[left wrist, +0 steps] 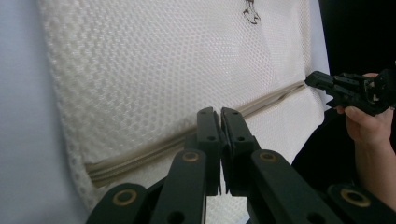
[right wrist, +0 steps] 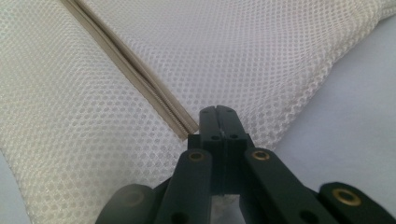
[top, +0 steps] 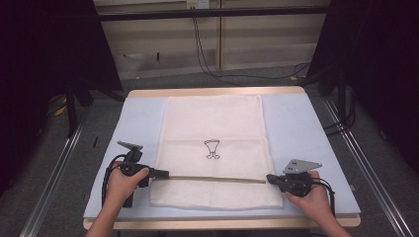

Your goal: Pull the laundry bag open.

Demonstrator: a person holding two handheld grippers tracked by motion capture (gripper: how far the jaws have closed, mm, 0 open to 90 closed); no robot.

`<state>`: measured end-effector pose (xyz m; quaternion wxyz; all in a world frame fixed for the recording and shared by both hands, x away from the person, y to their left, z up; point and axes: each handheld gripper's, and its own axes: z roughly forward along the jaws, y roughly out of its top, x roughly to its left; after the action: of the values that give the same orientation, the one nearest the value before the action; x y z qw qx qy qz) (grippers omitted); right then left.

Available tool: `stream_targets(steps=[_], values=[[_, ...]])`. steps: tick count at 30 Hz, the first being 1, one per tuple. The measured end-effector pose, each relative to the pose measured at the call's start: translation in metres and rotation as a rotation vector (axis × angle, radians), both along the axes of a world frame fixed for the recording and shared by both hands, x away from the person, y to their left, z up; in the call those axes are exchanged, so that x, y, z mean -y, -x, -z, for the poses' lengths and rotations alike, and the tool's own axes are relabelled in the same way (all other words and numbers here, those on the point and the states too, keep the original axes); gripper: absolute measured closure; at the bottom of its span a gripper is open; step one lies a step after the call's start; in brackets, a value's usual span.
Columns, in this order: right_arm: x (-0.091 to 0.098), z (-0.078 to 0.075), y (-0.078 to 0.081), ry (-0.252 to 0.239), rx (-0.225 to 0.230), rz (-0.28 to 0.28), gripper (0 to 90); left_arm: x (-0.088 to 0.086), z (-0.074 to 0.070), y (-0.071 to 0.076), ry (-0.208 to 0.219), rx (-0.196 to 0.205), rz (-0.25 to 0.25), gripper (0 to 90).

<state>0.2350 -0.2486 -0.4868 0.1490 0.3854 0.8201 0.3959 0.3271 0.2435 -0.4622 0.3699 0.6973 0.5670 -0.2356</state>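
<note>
Seen from the high view, nearest the camera: two hands at the counter's [top: 316, 123] near edge, each with a gripper. Left gripper [top: 165, 174] pointing right, tip at the left end of the zipper [top: 217, 178]; right gripper [top: 269, 177] pointing left, tip at the zipper's right end. Lying flat mid-counter, a cream mesh bag [top: 212, 123], rectangular, with a small black drawing [top: 212, 148] at its centre and the tan zipper running straight across near its lower edge. Pale blue-white counter top with a wooden rim; grey floor around, metal rails at both sides, black cables trailing by the light back wall, dark curtains left and right.

Left gripper view: black jaws pressed together, tip [left wrist: 218, 114] over the zipper [left wrist: 177, 142] near the bag's corner; whether anything is pinched, cannot tell. Honeycomb mesh [left wrist: 154, 60] across the frame, drawing [left wrist: 251, 11] at the top, far gripper [left wrist: 310, 80] in a hand at the zipper's other end.

Right gripper view: jaws closed, tip [right wrist: 217, 109] touching the zipper's end [right wrist: 187, 126]; fine white mesh [right wrist: 233, 46] on both sides, pale counter [right wrist: 359, 116] at right.
</note>
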Motion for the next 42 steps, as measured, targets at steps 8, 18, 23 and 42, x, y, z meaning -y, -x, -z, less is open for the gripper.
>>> stream_targets(steps=[8, 18, 23, 42], values=[[0.0, 0.0, 0.0, 0.0, 0.001, -0.001, 90.0, -0.007, -0.002, 0.0, -0.004, 0.0, -0.01, 87.3], [0.0, 0.0, 0.0, 0.001, 0.001, 0.0, 90.0, -0.027, -0.001, 0.003, -0.024, 0.003, -0.05, 87.3], [0.0, 0.0, 0.0, 0.0, 0.001, 0.0, 90.0, -0.038, 0.0, 0.004, -0.037, 0.003, -0.076, 87.3], [0.002, -0.002, 0.0, -0.02, 0.003, -0.007, 76.6, -0.055, -0.003, 0.007, 0.005, 0.073, -0.126, 76.7]])
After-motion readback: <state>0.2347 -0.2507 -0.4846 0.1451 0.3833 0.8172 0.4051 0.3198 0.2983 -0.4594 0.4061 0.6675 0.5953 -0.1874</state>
